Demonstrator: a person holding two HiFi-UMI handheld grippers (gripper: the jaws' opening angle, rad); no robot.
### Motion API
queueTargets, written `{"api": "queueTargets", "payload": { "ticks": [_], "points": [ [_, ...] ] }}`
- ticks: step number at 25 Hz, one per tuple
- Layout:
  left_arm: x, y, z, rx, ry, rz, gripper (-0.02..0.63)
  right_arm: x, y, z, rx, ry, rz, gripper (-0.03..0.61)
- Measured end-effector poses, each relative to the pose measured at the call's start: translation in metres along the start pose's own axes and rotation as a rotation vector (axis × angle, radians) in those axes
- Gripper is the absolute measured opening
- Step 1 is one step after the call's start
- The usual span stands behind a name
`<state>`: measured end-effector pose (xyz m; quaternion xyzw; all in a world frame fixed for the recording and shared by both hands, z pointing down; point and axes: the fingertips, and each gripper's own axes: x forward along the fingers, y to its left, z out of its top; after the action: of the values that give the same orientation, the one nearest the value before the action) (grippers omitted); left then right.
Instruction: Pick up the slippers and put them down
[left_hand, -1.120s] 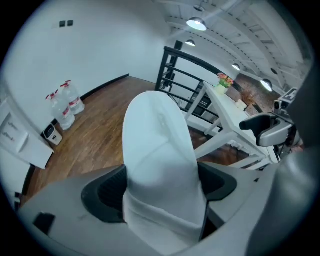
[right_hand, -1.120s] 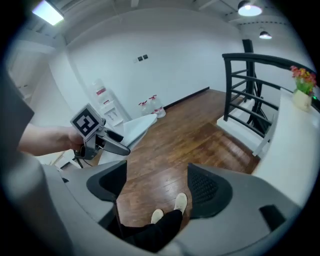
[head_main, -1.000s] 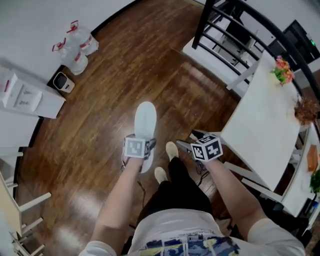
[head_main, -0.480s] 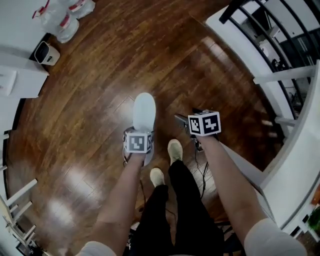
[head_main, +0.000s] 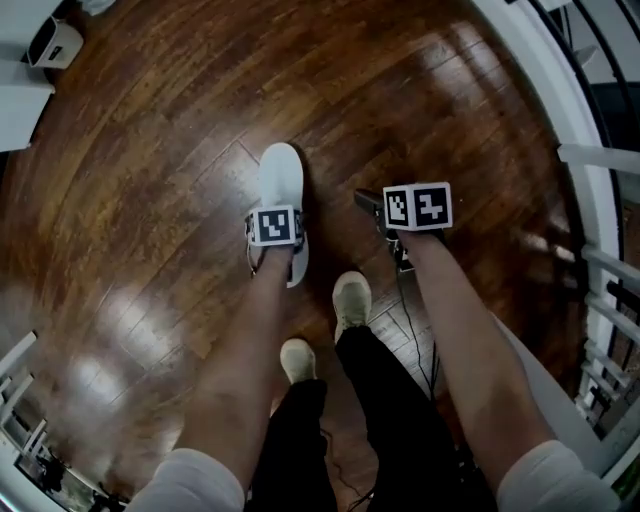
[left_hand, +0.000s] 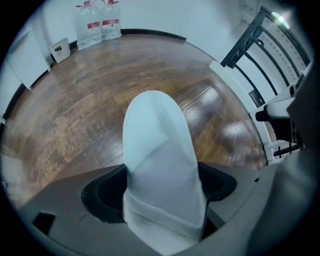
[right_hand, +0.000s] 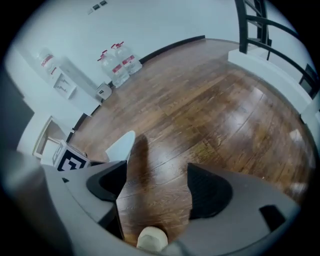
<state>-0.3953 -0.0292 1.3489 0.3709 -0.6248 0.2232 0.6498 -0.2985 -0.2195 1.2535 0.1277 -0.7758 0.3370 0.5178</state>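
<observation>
- white slipper (left_hand: 159, 150) clamped tight in left gripper (left_hand: 160, 189), toe pointing away. heel end hidden under its marker cube (head_main: 274, 226).
- right gripper (right_hand: 155, 187)?
- jaws apart, only wood floor (right_hand: 225, 125) between.

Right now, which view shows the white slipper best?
Left gripper view: the white slipper fills the frame, held by the left gripper, jaws shut on it. Head view shows it small, partly covered; right gripper view catches only a sliver.
</observation>
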Motion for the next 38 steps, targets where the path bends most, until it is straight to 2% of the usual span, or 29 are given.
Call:
{"api": "queueTargets", "payload": {
  "ticks": [3,7,13,15,17,20,26,30,32,35,38],
  "points": [
    [0.037,0.005,-0.007,-0.032,0.031,-0.009,0.439,0.028,-0.006,-0.015,-0.008,0.041,0.01,0.402],
    [0.045,0.02,-0.011,-0.039,0.029,0.039,0.452,0.036,-0.007,-0.022,-0.026,0.066,0.012,0.402],
    [0.001,0.008,-0.018,-0.015,0.024,-0.012,0.454,0.006,0.021,-0.017,-0.032,0.06,0.006,0.402],
    [-0.026,0.009,-0.017,0.0,0.027,0.005,0.454,-0.011,0.034,-0.011,-0.033,0.057,0.006,0.401],
    [-0.057,0.01,-0.016,0.017,0.023,0.027,0.454,-0.032,0.048,-0.007,-0.03,0.055,0.006,0.402],
    [-0.111,-0.006,-0.021,0.018,0.011,-0.014,0.454,-0.076,0.072,-0.004,-0.023,0.054,0.006,0.402],
    [-0.242,-0.024,-0.039,0.067,0.032,0.006,0.454,-0.186,0.128,0.001,-0.024,0.027,-0.004,0.402],
    [-0.342,-0.05,-0.03,0.11,-0.019,-0.036,0.454,-0.271,0.17,0.008,-0.031,-0.004,-0.015,0.402],
    [-0.394,-0.064,-0.041,0.113,-0.024,-0.076,0.454,-0.317,0.197,0.002,-0.043,-0.016,-0.017,0.401],
    [-0.478,-0.066,-0.064,0.154,-0.047,-0.046,0.454,-0.391,0.239,-0.012,-0.075,-0.045,-0.019,0.402],
    [-0.567,-0.052,-0.079,0.234,-0.086,0.064,0.454,-0.469,0.28,-0.02,-0.118,-0.098,-0.029,0.402]
  ]
}}
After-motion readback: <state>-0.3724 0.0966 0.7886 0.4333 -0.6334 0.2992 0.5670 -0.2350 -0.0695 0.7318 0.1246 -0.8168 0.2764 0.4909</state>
